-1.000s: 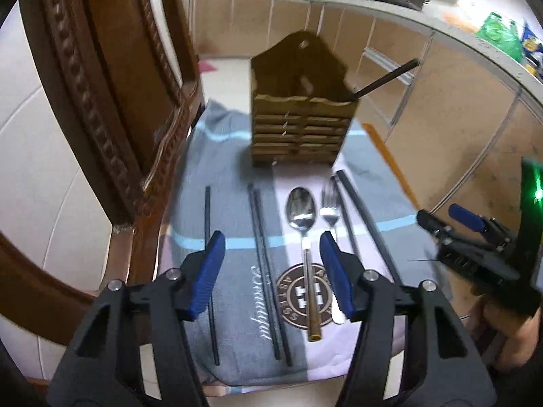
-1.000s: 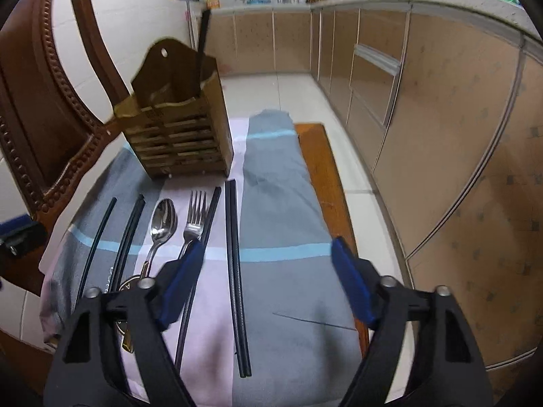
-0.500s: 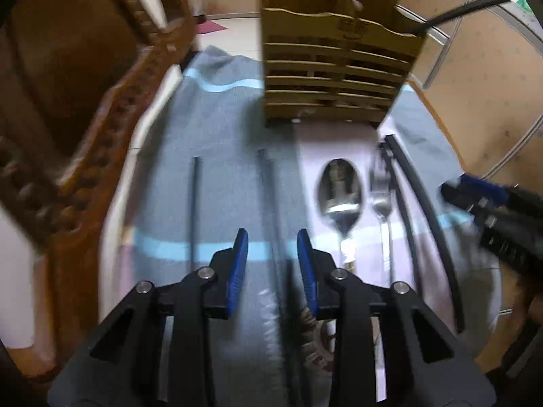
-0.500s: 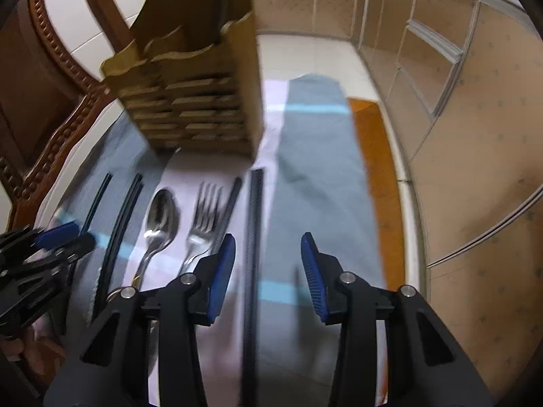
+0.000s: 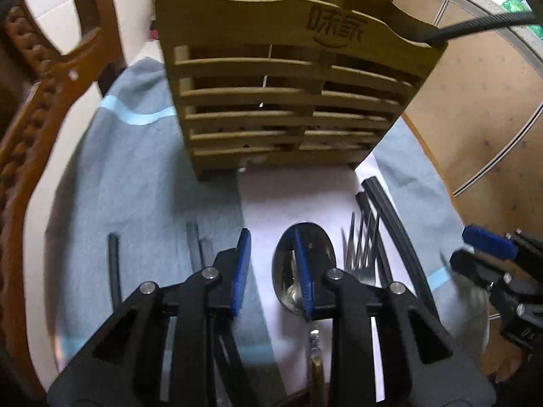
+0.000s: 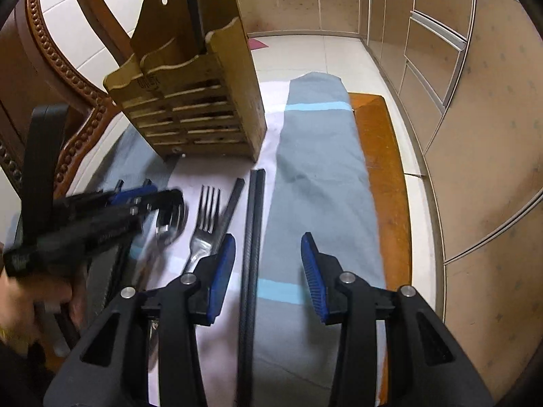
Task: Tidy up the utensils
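Note:
A slatted wooden utensil holder [image 5: 288,101] [image 6: 197,112] stands on the grey-blue cloth [image 5: 135,186], with one black chopstick [image 5: 482,22] [image 6: 193,6] sticking out of it. In front of it lie a spoon [image 5: 324,251] [image 6: 169,227], a fork [image 5: 363,247] [image 6: 207,210] and several black chopsticks [image 5: 114,264]. My left gripper [image 5: 270,240] [image 6: 135,203] hovers low over the cloth with narrow jaws, nothing between them; its right pad overlaps the spoon's bowl. My right gripper [image 6: 268,240] [image 5: 488,247] is open, astride a long black chopstick [image 6: 253,237] close to its left pad.
A carved wooden chair [image 5: 34,118] [image 6: 68,78] stands at the left, close to the holder. The table's wooden edge [image 6: 380,169] shows right of the cloth, with kitchen cabinets [image 6: 475,101] beyond. A hand [image 6: 34,305] grips the left tool at the lower left.
Both grippers have come forward and down toward the utensils, and both sets of jaws have narrowed. The left one has shifted right, from over the chopsticks to the spoon.

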